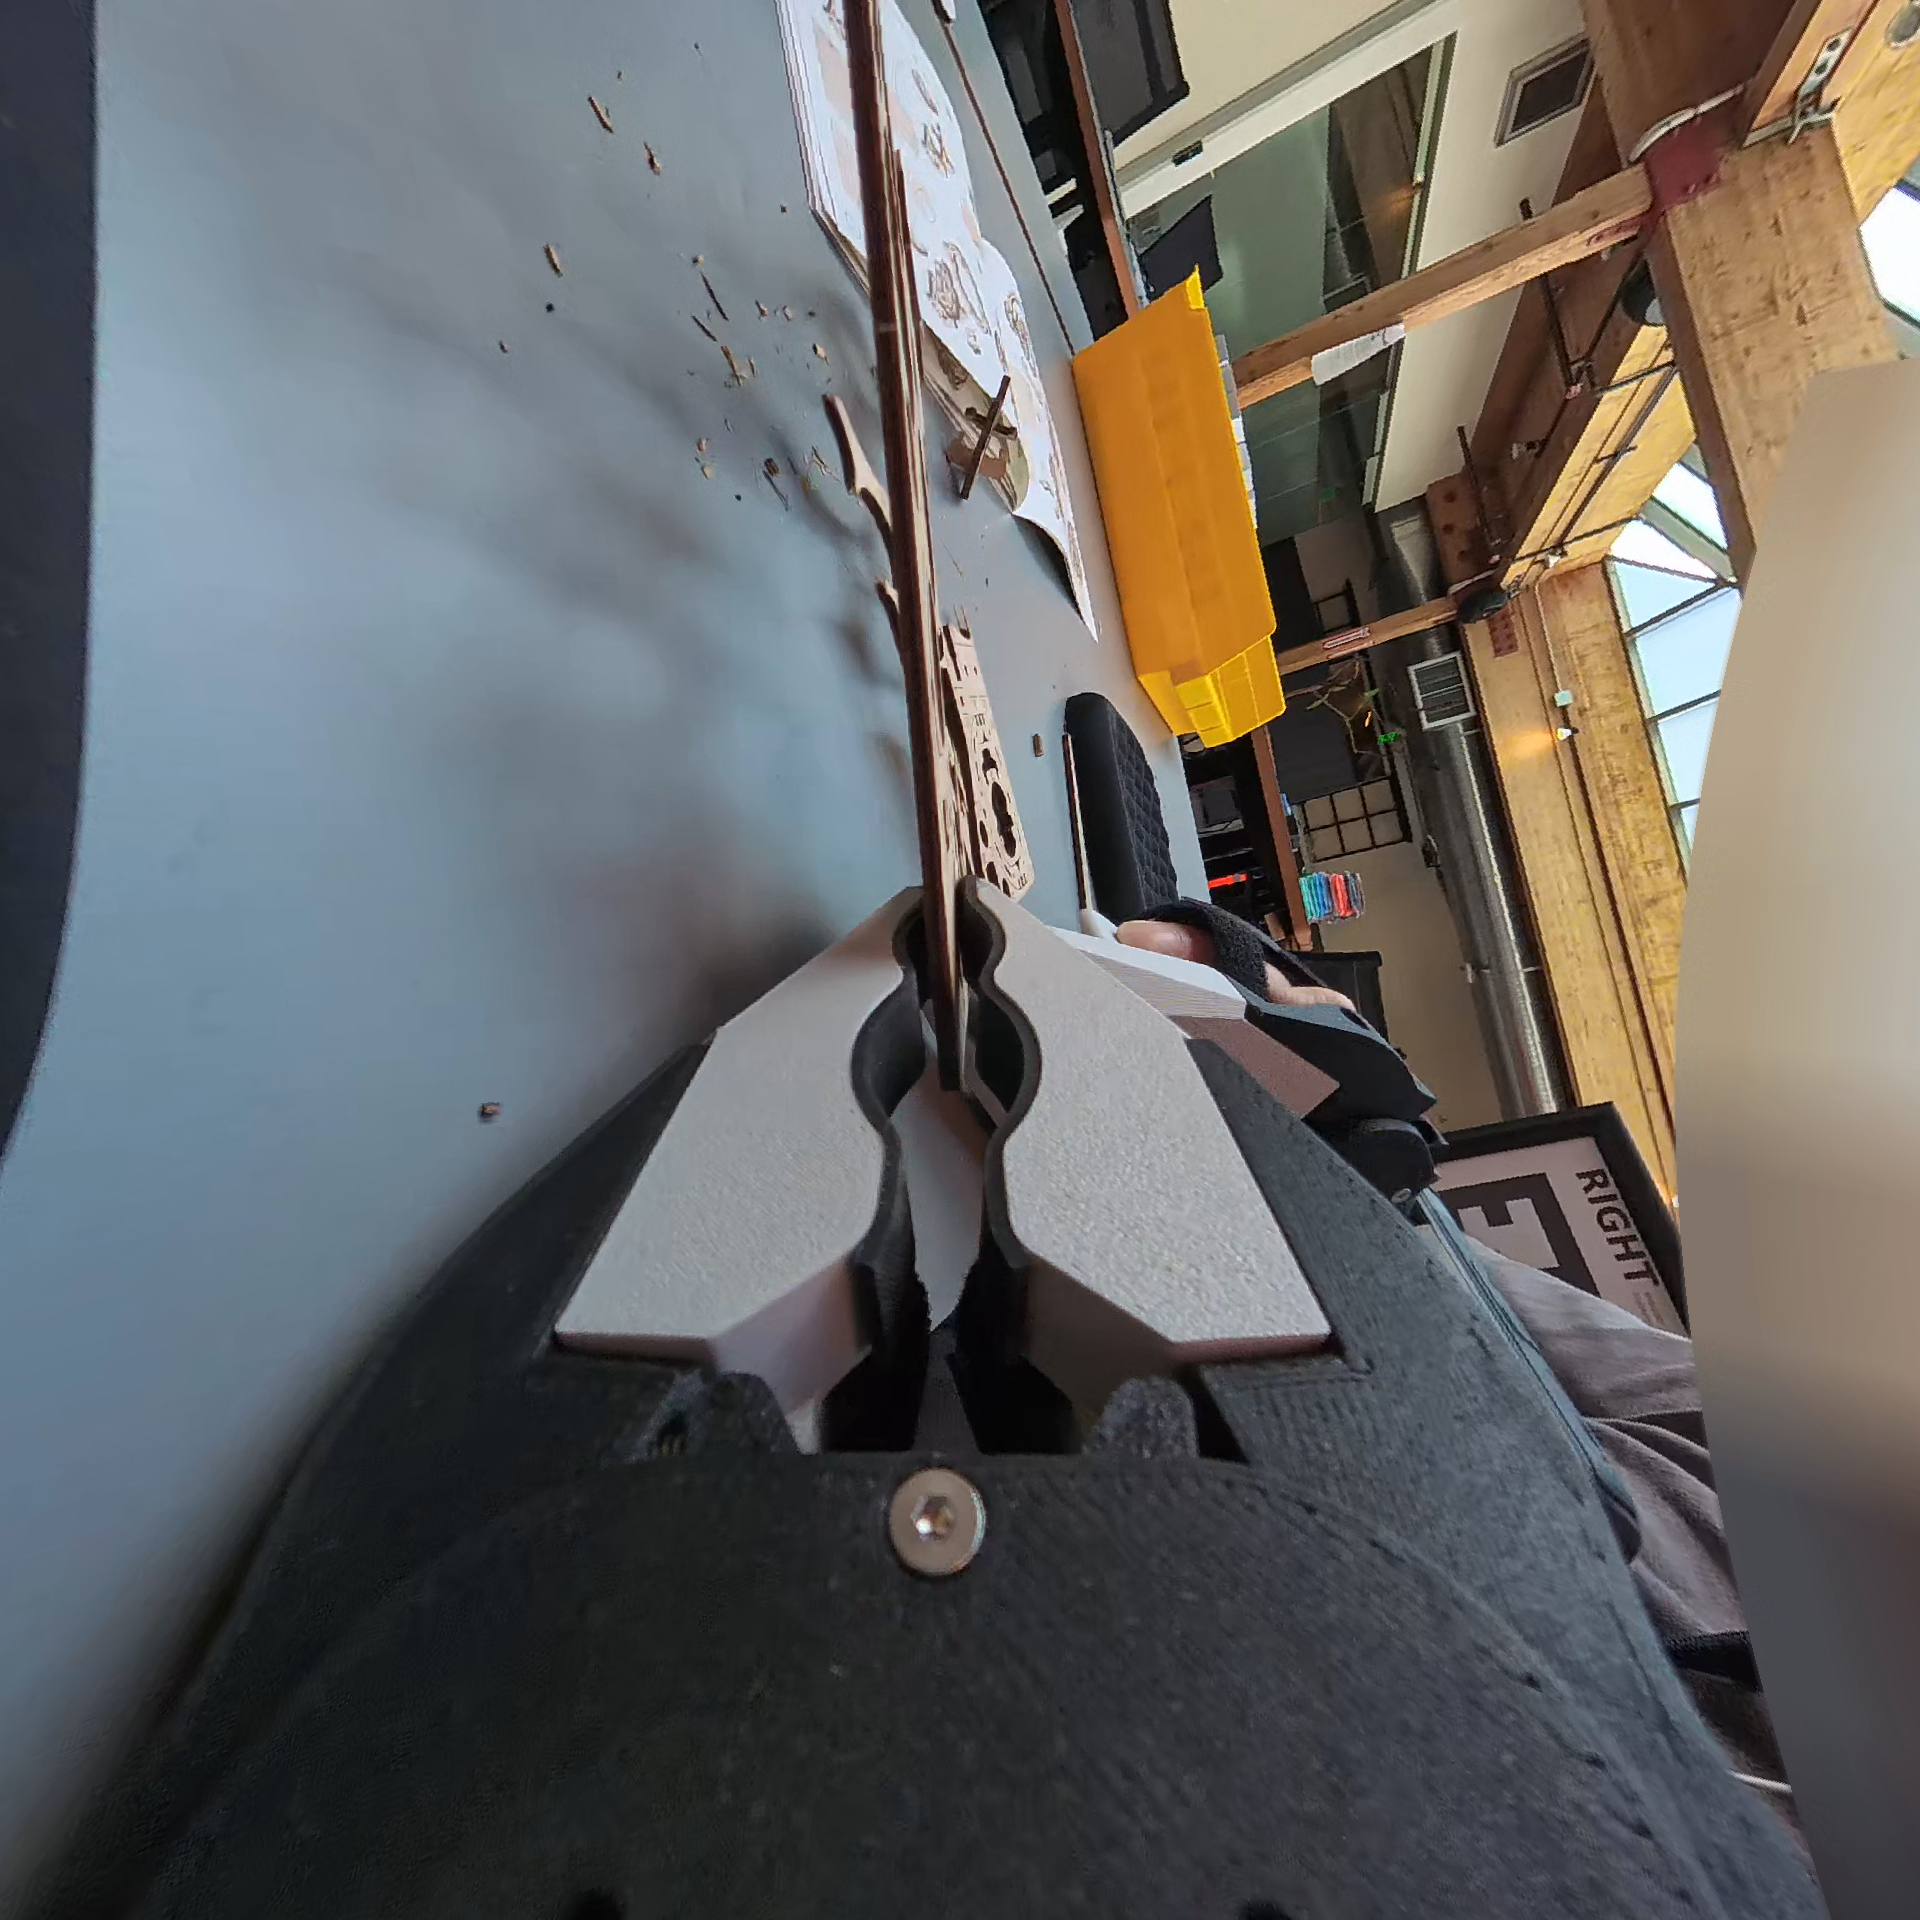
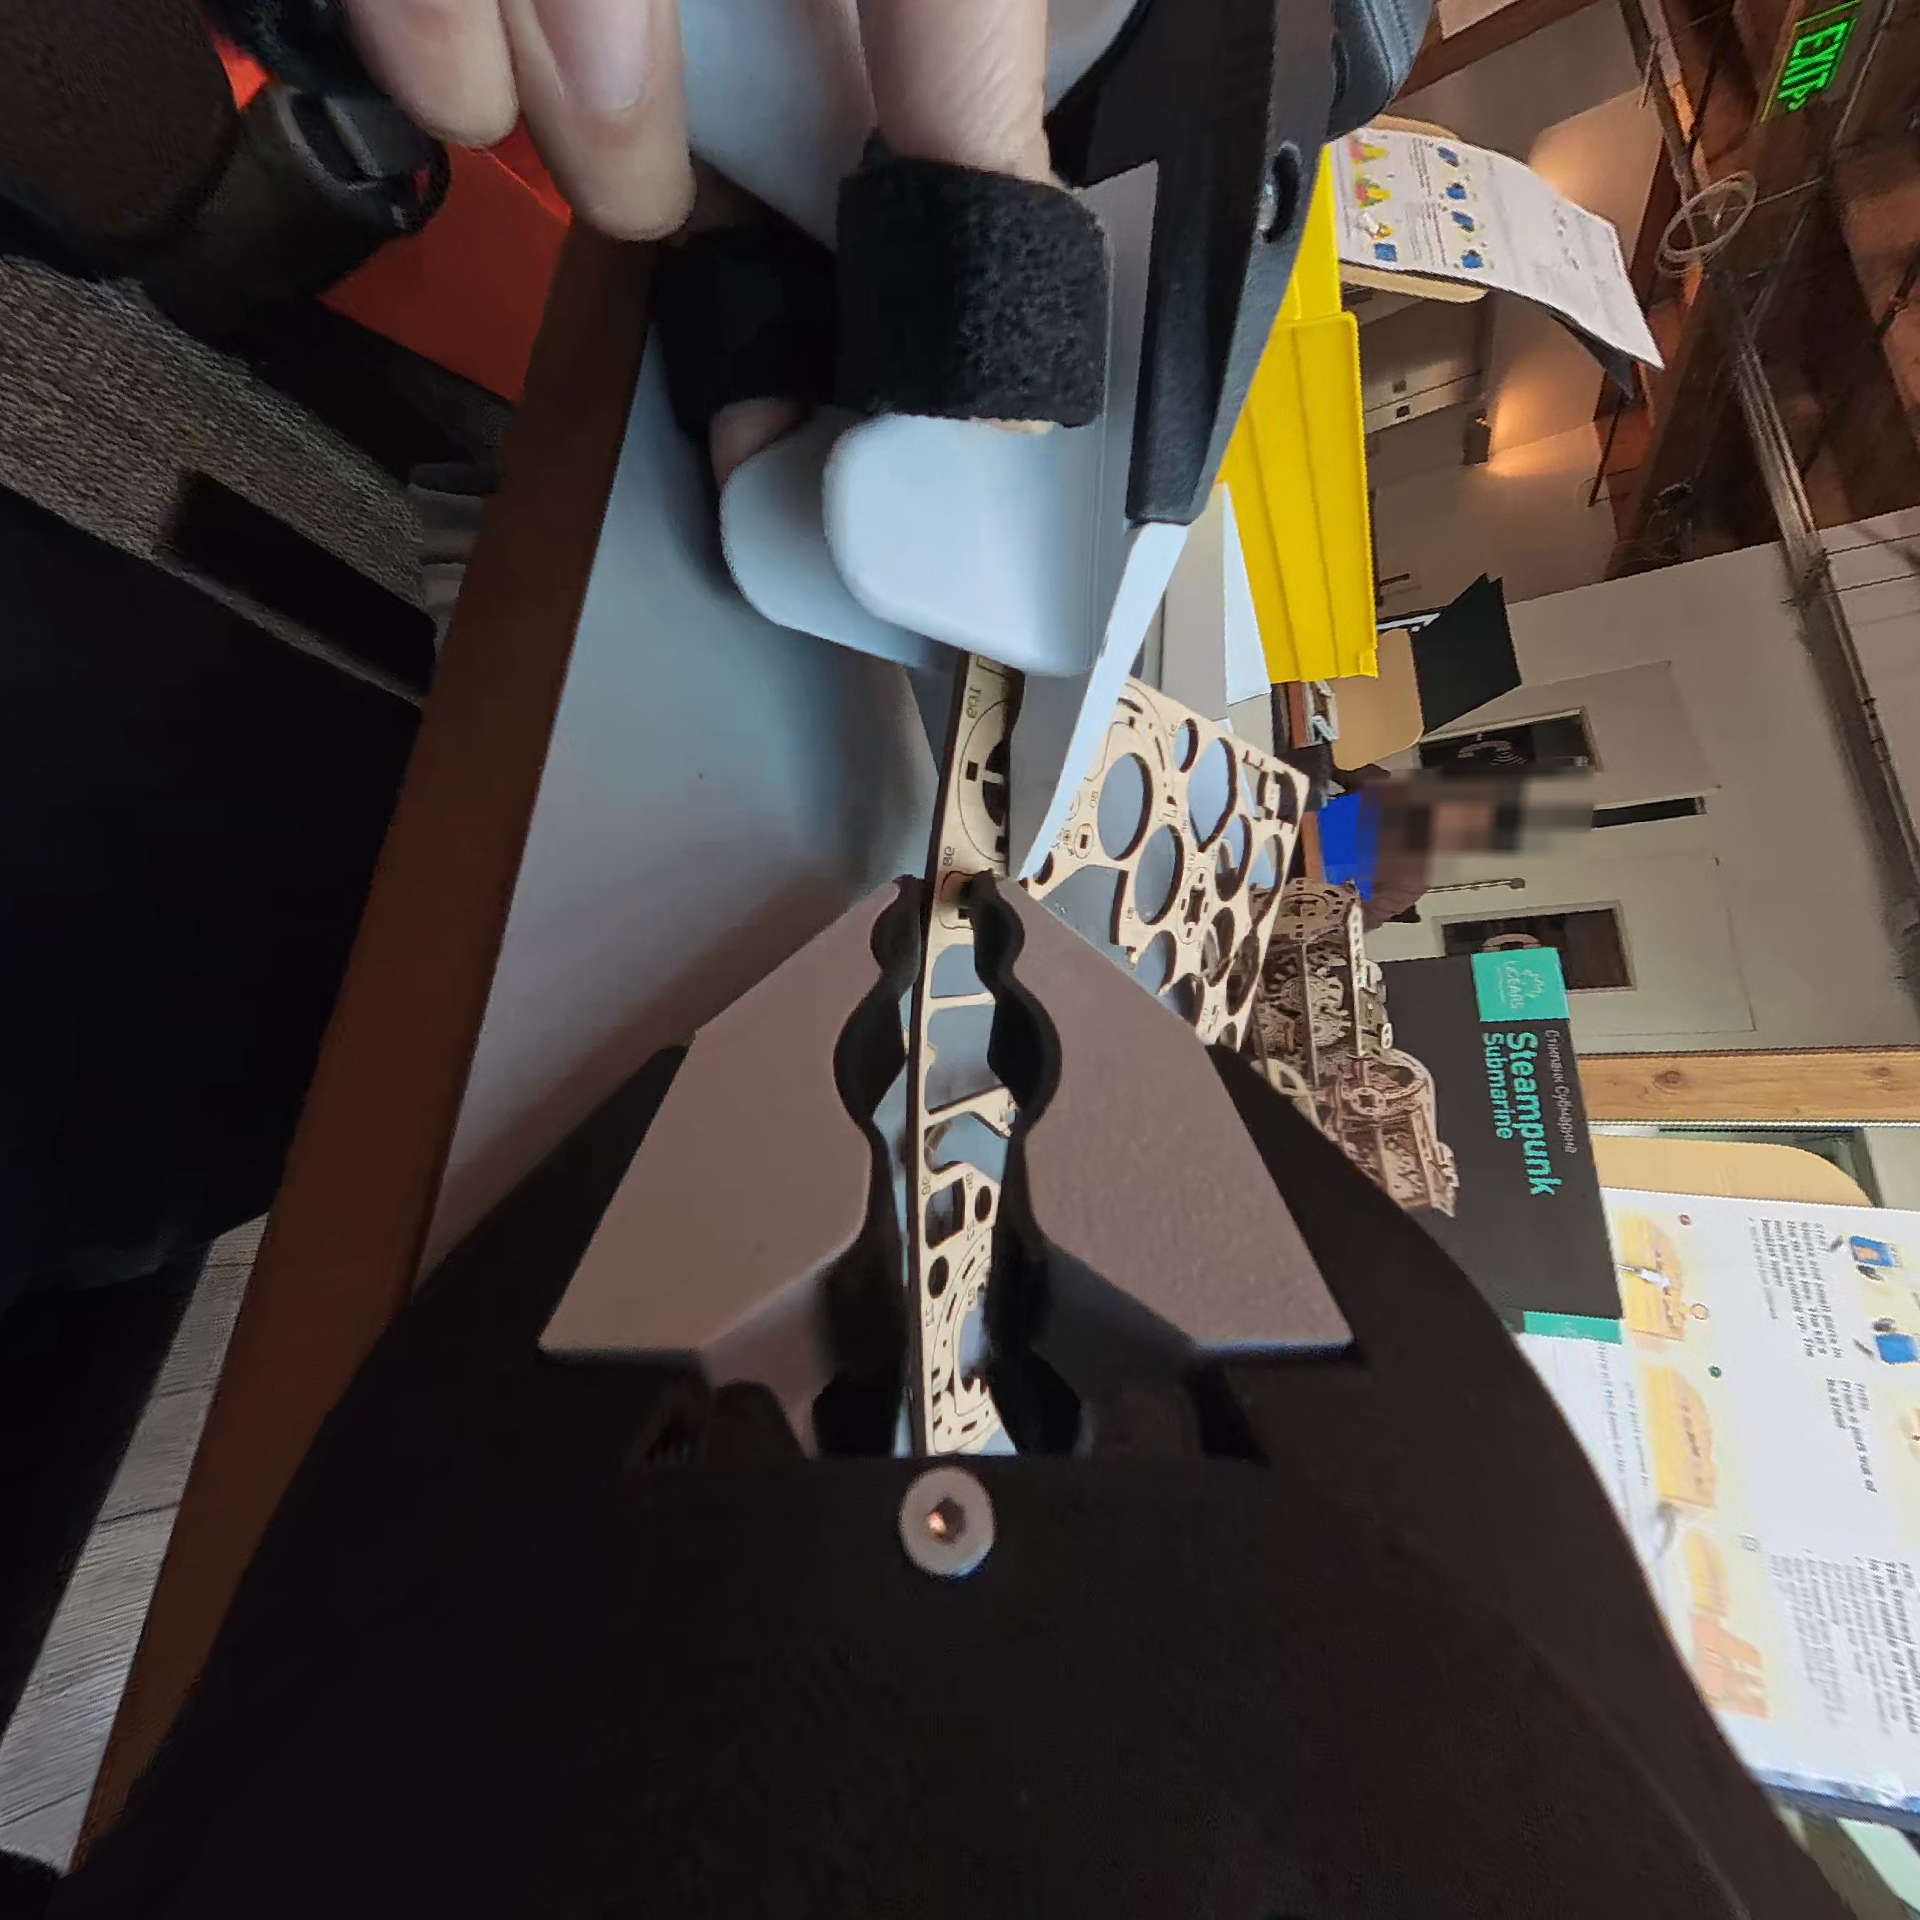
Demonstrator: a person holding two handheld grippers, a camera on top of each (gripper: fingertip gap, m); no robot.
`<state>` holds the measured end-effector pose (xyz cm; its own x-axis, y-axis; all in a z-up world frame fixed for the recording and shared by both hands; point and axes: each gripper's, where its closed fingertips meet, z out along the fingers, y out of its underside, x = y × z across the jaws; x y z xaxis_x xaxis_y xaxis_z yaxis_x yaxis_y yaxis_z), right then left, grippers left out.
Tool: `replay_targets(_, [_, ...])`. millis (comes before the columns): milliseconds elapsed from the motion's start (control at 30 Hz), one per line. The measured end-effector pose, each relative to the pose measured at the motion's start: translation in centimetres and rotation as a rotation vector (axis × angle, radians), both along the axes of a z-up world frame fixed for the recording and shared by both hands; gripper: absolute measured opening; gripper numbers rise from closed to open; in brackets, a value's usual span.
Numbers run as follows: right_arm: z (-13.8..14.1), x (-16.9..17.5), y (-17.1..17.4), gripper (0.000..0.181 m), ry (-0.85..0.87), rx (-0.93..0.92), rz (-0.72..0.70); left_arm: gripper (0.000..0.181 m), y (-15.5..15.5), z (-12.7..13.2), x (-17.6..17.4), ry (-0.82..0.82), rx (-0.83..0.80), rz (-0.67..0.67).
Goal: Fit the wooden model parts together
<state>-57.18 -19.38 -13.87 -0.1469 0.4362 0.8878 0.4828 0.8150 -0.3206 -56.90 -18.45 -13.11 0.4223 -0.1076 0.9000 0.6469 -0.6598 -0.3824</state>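
Observation:
My left gripper [image 1: 940, 906] is shut on a thin laser-cut wooden sheet [image 1: 902, 436]. The sheet is seen edge-on and stands up from the grey table [image 1: 416, 623]. My right gripper [image 2: 940, 894] is shut on a pale wooden sheet with cut-out parts [image 2: 951, 1153]. That sheet runs forward to the left gripper's grey fingers [image 2: 935, 540], which a hand holds, so it seems to be the same sheet. The right gripper and its hand show beside my left fingers in the left wrist view [image 1: 1195, 966].
A second wooden sheet with round holes [image 2: 1174, 831] lies on the table. A dark model box [image 2: 1496, 1101] and instruction sheets [image 2: 1766, 1455] lie to the right. Yellow bins [image 1: 1174, 499] stand at the table's far side. Wood chips [image 1: 727, 353] and a small crossed wooden piece [image 1: 982, 436] lie scattered. The brown table edge [image 2: 468, 727] is on the left. My two grippers' fingertips are within a few centimetres of each other.

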Motion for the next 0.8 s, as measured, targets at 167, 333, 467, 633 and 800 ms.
replay_targets(167, [-0.5, 0.0, -0.1, 0.009, -0.045, 0.01, -0.004, 0.0, 0.0, -0.3, -0.1, 0.025, -0.018, 0.01])
replay_targets(333, [-0.5, 0.1, -0.2, 0.009, -0.05, -0.009, 0.004, 0.0, 0.0, -0.4, 0.0, 0.056, -0.006, 0.009])
replay_targets(467, [-0.5, 0.1, -0.2, 0.009, -0.063, 0.027, 0.014, 0.0, -0.1, -0.4, 0.0, 0.056, -0.007, 0.011])
replay_targets(633, [1.4, -0.2, 0.2, 0.008, 0.068, 0.029, -0.003, 0.0, 0.4, 1.1, -0.3, -0.119, 0.052, -0.013])
replay_targets(800, [1.4, 0.6, 0.3, 0.009, 0.079, -0.045, 0.007, 0.001, 0.3, 1.1, -0.1, -0.111, 0.051, -0.018])
